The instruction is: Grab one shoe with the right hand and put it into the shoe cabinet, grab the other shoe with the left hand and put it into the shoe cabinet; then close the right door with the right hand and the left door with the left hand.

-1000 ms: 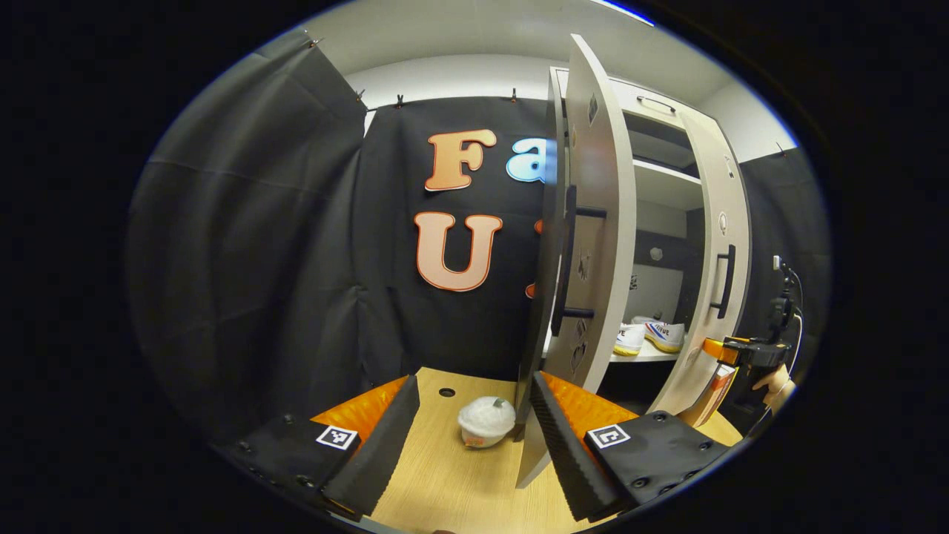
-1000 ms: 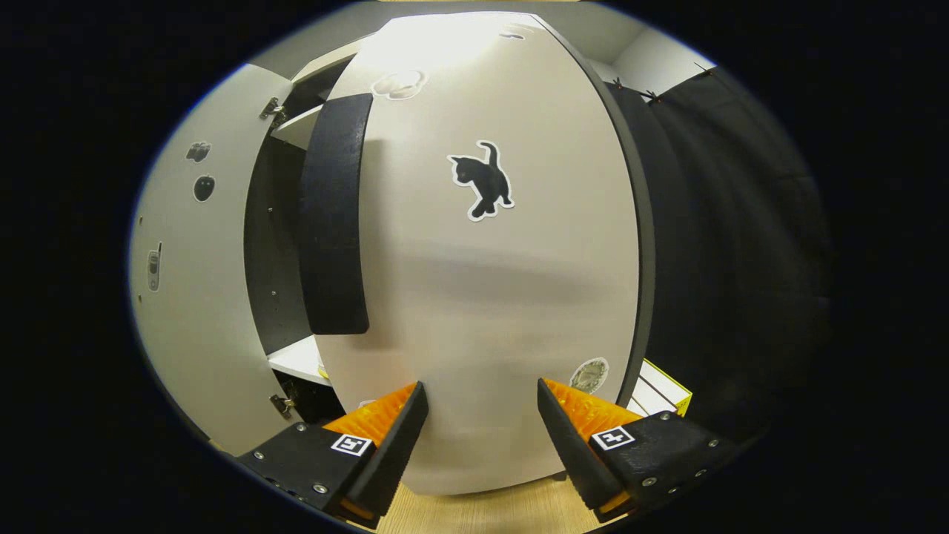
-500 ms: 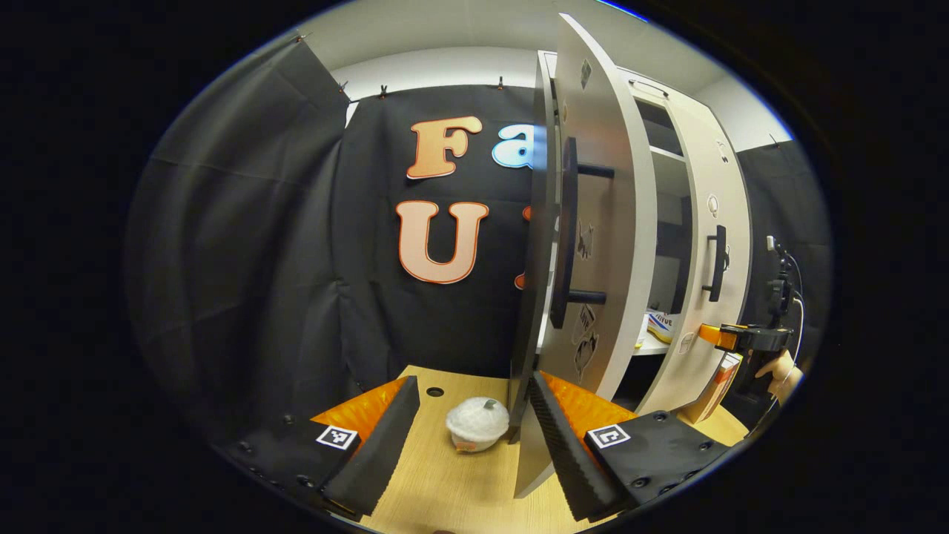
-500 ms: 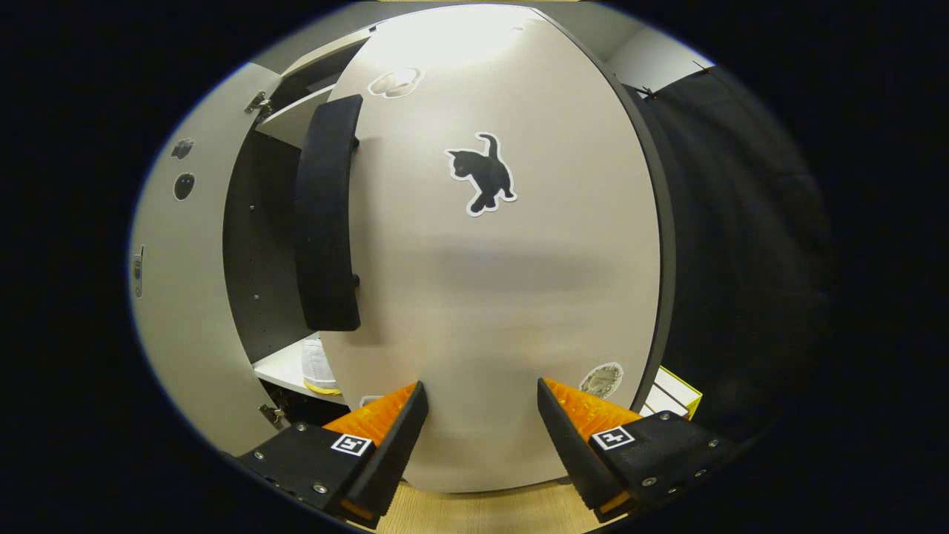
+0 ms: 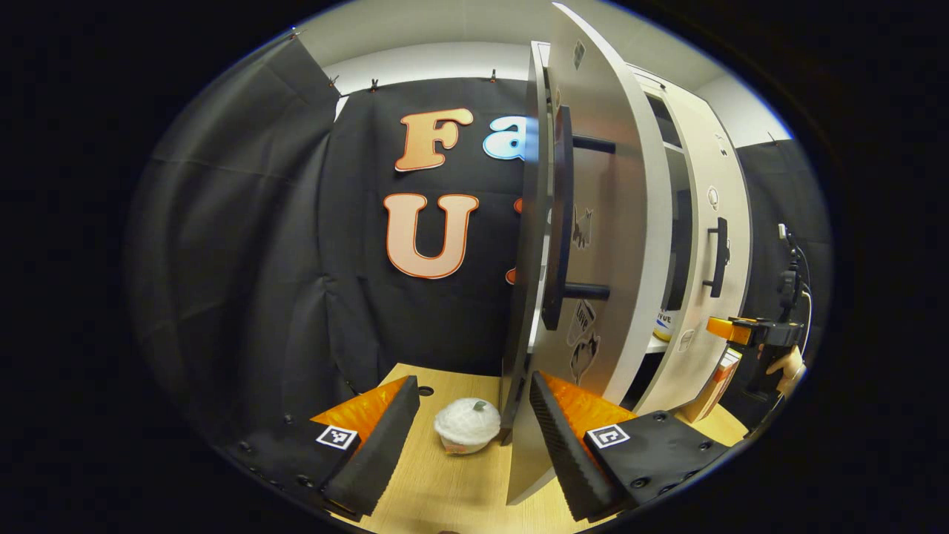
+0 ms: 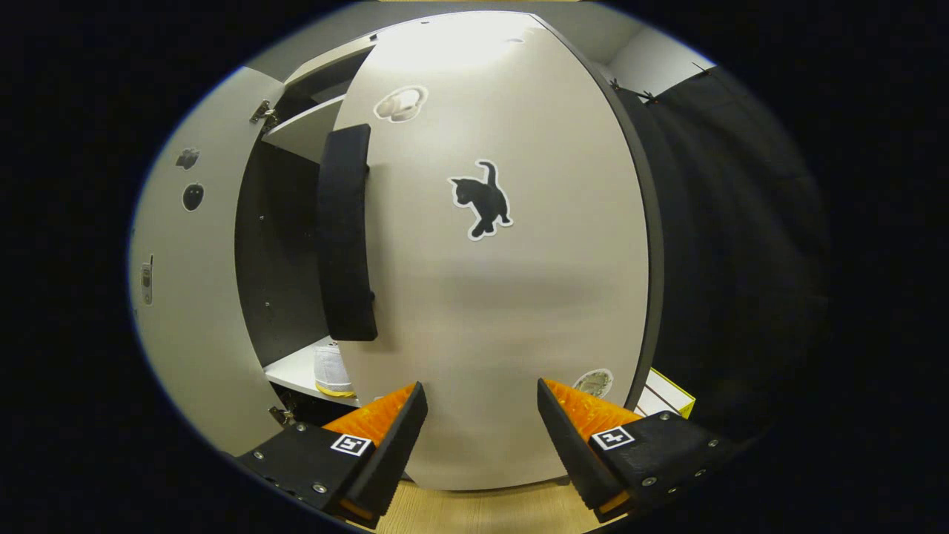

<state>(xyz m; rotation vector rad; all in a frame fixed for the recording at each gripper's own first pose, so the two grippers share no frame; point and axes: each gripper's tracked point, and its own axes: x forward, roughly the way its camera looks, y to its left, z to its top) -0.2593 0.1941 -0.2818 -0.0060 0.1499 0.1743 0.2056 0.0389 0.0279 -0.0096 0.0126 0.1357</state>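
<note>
Gaping wide, the left gripper [image 5: 471,434] straddles the left door [image 5: 593,245] edge at 1 o'clock, gripping nothing. The right gripper [image 6: 482,430], jaws wide, faces the right door [image 6: 511,297]; shoe [image 6: 330,371] shelved at 10 o'clock. Shoe lettering is unreadable.

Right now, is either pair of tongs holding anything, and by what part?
Nothing. Left tongs and right tongs are both open, empty.
</note>
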